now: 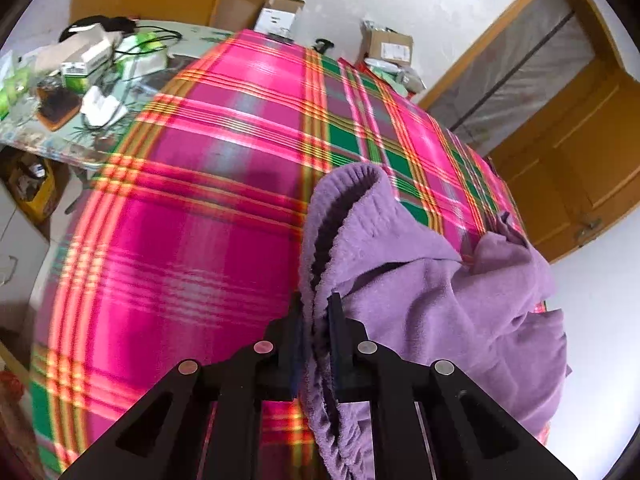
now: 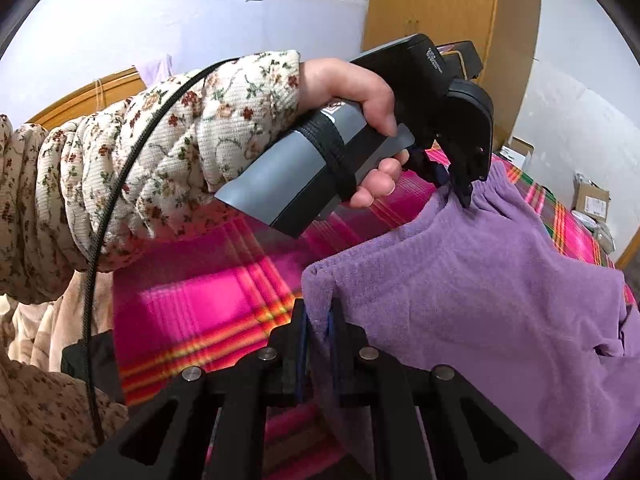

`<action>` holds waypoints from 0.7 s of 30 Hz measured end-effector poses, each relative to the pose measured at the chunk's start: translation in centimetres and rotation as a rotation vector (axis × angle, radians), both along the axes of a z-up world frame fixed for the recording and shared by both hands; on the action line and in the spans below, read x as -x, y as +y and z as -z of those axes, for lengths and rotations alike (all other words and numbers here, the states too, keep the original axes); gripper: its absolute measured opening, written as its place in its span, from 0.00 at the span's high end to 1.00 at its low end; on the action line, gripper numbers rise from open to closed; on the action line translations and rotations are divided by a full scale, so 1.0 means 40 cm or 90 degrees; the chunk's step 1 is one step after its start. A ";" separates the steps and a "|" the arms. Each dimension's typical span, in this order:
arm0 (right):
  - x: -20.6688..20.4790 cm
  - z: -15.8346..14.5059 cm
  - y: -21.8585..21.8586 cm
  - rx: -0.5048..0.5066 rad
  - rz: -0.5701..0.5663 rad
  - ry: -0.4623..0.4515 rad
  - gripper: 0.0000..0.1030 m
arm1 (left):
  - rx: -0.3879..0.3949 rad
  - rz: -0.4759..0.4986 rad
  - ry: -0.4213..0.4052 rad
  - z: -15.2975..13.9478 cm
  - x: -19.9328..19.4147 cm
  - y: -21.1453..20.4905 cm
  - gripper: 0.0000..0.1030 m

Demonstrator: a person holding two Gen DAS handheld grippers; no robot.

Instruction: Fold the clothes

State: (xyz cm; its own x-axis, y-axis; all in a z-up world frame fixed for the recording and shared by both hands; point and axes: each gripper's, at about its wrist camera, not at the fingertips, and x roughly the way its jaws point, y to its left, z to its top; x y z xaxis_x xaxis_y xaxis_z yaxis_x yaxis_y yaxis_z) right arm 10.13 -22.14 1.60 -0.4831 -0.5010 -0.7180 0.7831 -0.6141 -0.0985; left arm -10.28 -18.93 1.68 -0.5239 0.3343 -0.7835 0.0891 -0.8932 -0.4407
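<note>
left hand-held gripper [image 1: 316, 308] clenched on the ribbed waistband of the purple fleece garment [image 1: 440, 300], fabric pinched between both pads. right hand-held gripper [image 2: 318, 312] clamped likewise on another edge of the same garment [image 2: 480, 292]. garment lifted and draped over the pink plaid bed cover [image 1: 192, 220], bulk hanging toward 4 o'clock in the left wrist view. at 1 o'clock in the right wrist view, left hand-held gripper [image 2: 466, 196] gripped by a hand [image 2: 360, 96] in a floral sleeve [image 2: 160, 152]. cluttered table [image 1: 192, 38] at 10 o'clock in the left wrist view.
</note>
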 end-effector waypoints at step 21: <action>-0.036 0.036 -0.020 0.041 -0.061 -0.019 0.90 | 0.008 -0.040 -0.009 0.014 -0.069 -0.172 0.90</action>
State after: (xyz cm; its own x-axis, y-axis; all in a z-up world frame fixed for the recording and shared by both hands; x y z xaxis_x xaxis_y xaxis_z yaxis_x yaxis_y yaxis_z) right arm 11.57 -22.95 0.17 -0.4099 -0.5898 -0.6958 0.8408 -0.5401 -0.0375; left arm -7.54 -25.83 1.12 -0.5323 0.2913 -0.7949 0.1520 -0.8908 -0.4283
